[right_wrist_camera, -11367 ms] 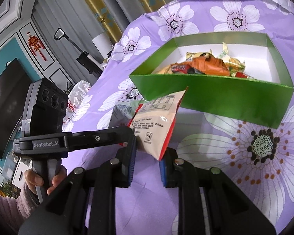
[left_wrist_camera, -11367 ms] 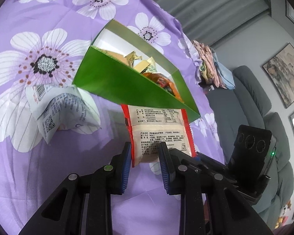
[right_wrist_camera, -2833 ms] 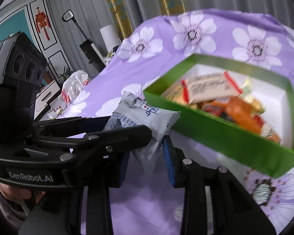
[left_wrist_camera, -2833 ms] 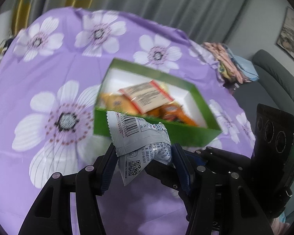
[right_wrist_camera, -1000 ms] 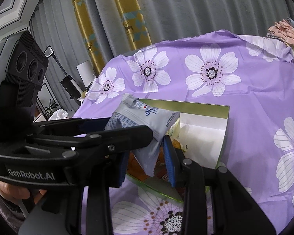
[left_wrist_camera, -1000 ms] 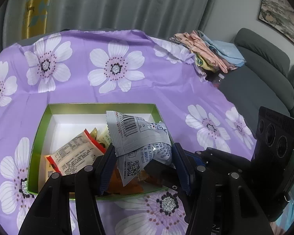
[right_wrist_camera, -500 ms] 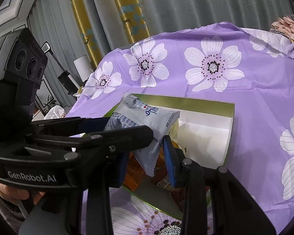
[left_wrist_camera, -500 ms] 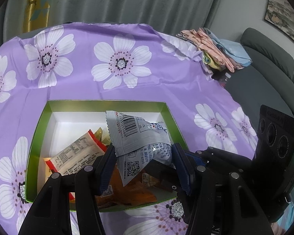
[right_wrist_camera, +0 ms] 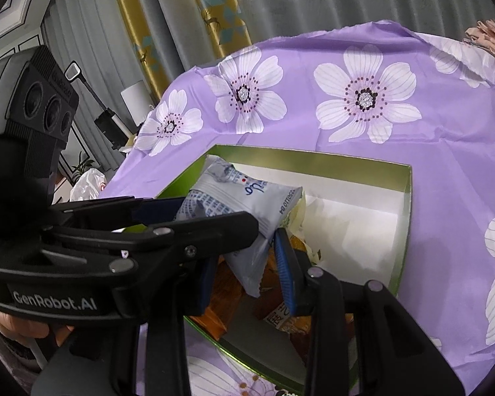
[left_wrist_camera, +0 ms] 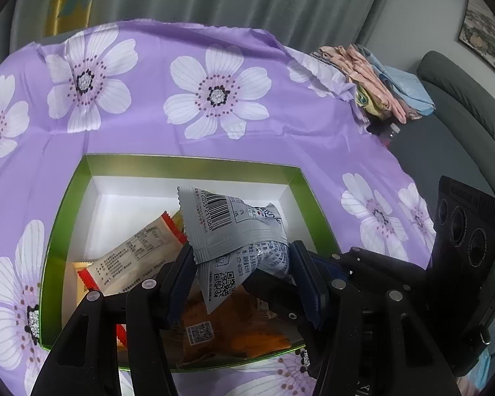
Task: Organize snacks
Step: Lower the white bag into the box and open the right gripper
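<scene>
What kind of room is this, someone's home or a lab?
Most likely a home living room: a grey sofa stands beside the table, long curtains hang behind it, a framed picture is on the wall, and a flowered purple tablecloth covers the table.

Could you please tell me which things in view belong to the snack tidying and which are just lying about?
Job:
- grey-white foil snack packet, gripped by left gripper and right gripper
- green cardboard box
- beige red-edged packet
- orange packets

Lying about:
- folded pink and blue cloths
- grey sofa
- purple flowered tablecloth
</scene>
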A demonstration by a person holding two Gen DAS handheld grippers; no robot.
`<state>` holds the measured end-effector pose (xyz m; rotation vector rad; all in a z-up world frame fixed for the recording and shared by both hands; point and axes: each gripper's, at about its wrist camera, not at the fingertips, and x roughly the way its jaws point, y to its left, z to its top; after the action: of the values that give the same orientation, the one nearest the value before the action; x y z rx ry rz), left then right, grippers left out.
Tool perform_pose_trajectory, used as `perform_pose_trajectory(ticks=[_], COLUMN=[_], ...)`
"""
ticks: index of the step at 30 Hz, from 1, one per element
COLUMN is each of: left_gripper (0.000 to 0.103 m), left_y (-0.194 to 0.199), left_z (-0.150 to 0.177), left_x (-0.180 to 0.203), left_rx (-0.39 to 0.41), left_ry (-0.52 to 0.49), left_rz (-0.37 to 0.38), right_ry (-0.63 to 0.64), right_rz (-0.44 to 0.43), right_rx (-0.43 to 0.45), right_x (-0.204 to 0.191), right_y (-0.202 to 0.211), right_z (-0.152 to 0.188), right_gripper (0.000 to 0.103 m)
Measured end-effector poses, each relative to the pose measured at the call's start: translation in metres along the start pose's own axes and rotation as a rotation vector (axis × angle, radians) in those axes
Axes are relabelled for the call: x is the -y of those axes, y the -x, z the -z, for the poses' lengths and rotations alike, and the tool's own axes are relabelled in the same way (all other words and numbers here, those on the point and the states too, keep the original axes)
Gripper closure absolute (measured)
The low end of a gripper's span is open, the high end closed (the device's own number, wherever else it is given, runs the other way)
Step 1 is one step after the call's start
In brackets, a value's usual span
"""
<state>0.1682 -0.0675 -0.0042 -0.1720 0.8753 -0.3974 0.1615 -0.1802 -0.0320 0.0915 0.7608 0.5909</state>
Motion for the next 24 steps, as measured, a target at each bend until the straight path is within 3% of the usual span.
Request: perform_pose_trajectory(ticks=[24], left_gripper=[0.047], left_y=[-0.015], left_z=[0.003], left_x=[-0.018], left_rx=[-0.031], left_ry=[0.027], left_rz=[-0.002], right_ry=[0.015], right_rz=[0.015], right_rx=[-0.063], right_x=[0.0], right_y=[-0.02], right_z=[-0.004], right_gripper=[0.069])
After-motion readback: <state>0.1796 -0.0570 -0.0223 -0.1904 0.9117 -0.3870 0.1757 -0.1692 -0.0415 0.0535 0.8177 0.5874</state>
